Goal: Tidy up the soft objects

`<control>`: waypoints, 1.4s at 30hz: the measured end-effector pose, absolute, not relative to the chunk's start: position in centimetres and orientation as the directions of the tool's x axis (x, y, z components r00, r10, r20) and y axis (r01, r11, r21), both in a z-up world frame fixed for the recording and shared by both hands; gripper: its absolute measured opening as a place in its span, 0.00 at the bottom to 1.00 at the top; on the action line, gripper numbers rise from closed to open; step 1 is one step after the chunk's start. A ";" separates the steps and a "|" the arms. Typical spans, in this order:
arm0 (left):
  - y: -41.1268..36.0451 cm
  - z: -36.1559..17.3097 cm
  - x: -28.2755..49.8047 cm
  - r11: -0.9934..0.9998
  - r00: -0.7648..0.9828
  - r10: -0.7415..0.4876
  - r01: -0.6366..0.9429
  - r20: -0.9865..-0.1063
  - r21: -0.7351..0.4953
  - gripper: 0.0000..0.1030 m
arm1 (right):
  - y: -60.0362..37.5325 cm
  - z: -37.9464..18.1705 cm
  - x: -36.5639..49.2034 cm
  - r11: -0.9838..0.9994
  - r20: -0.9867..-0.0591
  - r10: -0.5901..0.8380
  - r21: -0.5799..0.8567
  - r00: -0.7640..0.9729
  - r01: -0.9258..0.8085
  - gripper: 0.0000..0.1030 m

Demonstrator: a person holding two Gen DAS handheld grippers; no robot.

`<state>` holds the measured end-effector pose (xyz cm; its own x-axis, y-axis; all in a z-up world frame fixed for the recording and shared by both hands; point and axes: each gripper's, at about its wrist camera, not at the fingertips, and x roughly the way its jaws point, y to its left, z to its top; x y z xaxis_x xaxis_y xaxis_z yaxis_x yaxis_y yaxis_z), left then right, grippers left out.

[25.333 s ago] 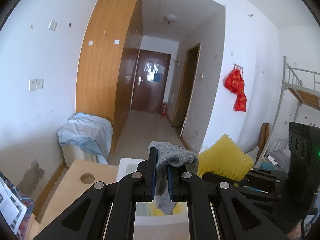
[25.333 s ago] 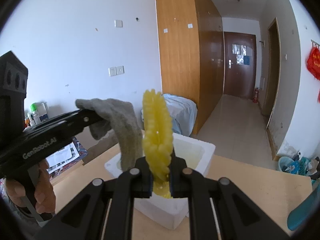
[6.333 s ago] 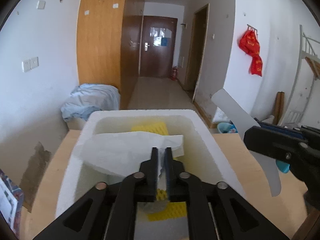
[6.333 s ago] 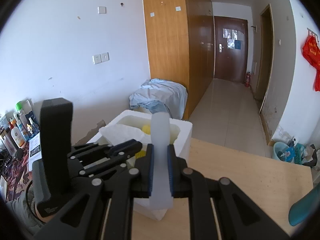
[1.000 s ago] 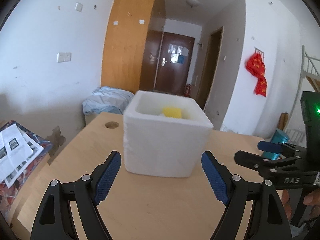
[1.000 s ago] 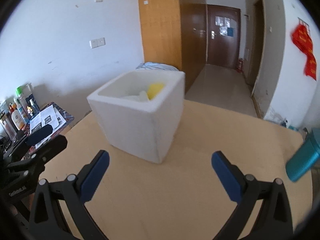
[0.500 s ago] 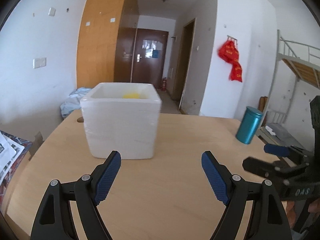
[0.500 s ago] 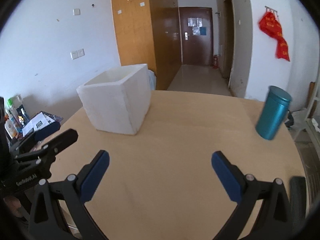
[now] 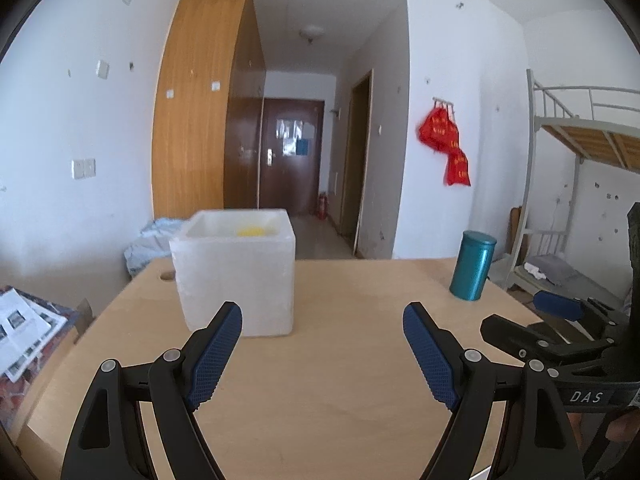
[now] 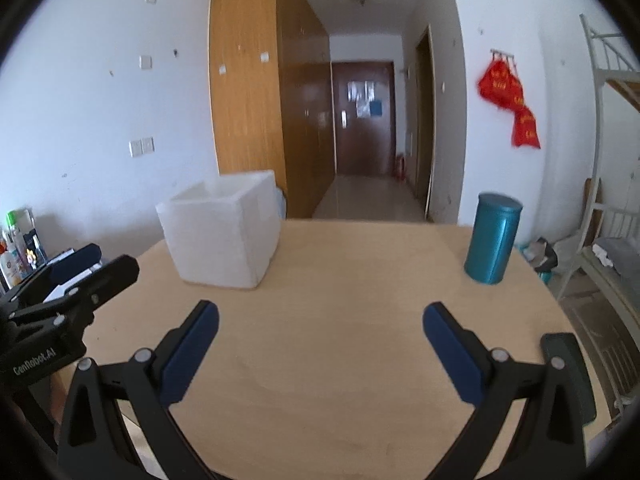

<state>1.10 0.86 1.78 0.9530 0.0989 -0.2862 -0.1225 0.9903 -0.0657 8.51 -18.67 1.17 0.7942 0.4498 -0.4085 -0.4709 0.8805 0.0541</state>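
So, white styrofoam box sitting on the far left part of the light wood table, well ahead of both claws. Squarish and blocky, no obvious long axis, open top facing straight up, one flat face toward the left wrist view and a corner turned toward the right wrist view. Thick grainy foam walls, slightly rounded edges. Inside, only a sliver of something yellow peeking over the rim at the back; can't make out anything else in there from this low angle.

Left gripper spread wide, gripping nothing, hovering low over the near edge of the table with the box just past its left finger. Blue pads with a fine cross-hatch texture on black plastic arms. Right gripper same deal: fingers splayed apart, nothing between them, bare tabletop in the gap.

Teal metal canister standing upright with its lid on, cylindrical, smooth and a bit shiny, off on the right side of the table, well apart from the box. Round cable hole in the tabletop just left of the box.
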 end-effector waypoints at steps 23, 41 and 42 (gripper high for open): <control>0.9 1.6 -1.7 0.978 0.966 0.183 -0.198 -0.184 -0.065 0.90 | -19.3 1.6 6.1 0.906 -0.254 0.416 0.034 0.873 -0.422 1.00; 0.2 1.6 -1.9 0.974 0.961 0.219 -0.227 -0.168 -0.027 1.00 | -19.9 1.3 6.1 0.909 -0.251 0.411 0.039 0.876 -0.416 1.00; 0.2 1.6 -1.9 0.973 0.960 0.223 -0.230 -0.168 -0.023 1.00 | -19.9 1.3 6.1 0.910 -0.251 0.409 0.037 0.878 -0.413 1.00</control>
<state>-1.93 0.19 1.63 0.9603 0.2228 -0.1677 -0.2298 0.9730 -0.0233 6.13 -19.89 1.35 0.8776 0.4087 -0.2506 -0.4132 0.9099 0.0369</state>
